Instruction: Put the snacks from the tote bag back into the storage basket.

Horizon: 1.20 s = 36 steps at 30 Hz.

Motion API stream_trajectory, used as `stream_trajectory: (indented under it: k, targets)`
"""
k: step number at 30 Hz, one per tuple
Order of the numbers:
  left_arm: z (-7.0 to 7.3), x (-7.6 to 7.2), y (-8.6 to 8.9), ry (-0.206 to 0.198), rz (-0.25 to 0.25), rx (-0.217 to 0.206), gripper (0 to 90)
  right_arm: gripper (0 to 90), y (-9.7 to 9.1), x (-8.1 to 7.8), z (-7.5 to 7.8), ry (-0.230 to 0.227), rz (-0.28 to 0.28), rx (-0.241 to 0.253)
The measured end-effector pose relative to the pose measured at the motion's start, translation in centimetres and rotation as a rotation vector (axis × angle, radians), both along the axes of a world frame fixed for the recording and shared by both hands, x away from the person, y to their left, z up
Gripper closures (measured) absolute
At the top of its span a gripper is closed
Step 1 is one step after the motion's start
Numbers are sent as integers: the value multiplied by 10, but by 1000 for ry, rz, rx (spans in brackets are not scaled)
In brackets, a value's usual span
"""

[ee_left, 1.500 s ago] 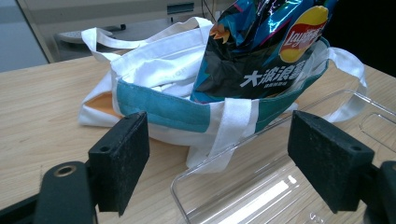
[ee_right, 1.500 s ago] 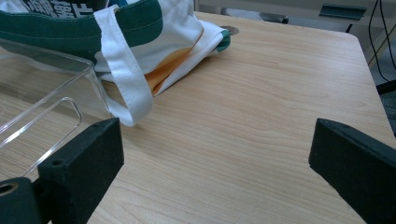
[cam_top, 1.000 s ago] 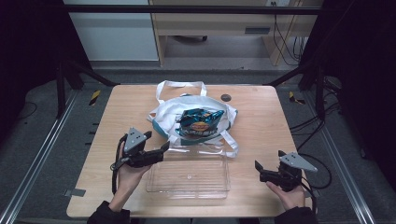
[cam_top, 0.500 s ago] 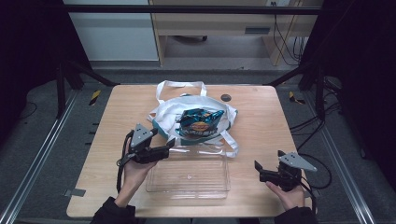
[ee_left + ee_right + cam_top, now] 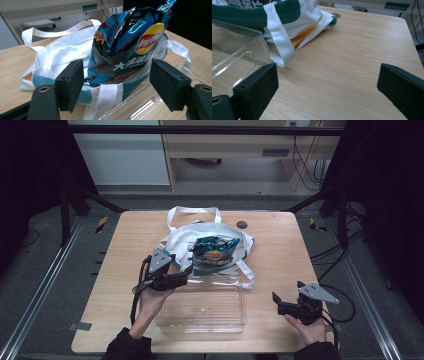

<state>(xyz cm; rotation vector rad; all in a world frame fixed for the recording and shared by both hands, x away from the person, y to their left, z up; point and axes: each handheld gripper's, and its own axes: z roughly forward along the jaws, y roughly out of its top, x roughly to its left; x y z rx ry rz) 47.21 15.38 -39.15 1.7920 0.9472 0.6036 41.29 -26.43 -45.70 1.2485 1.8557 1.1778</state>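
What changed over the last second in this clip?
The left hand-held gripper moved right along the tray's far edge, toward the chip bag in the tote. Its jaws have just been closing a little, but stand open either side of the chip bag without touching it. Nothing taken hold of or let go. Right hand-held gripper, tote, chip bag and tray stayed put.

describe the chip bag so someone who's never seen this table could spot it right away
On the wooden table lies a white tote bag, beyond a clear plastic tray. The chip bag sticks out of the tote's mouth: shiny, crinkled and blue, with a yellow-and-red logo.
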Motion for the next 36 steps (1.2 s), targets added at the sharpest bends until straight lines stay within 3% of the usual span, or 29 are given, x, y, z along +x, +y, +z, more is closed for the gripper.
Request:
stream_trajectory:
  k: [36]
  targets:
    - [9, 19, -21, -7, 22, 33, 396, 40, 1, 0, 0, 2, 7, -5]
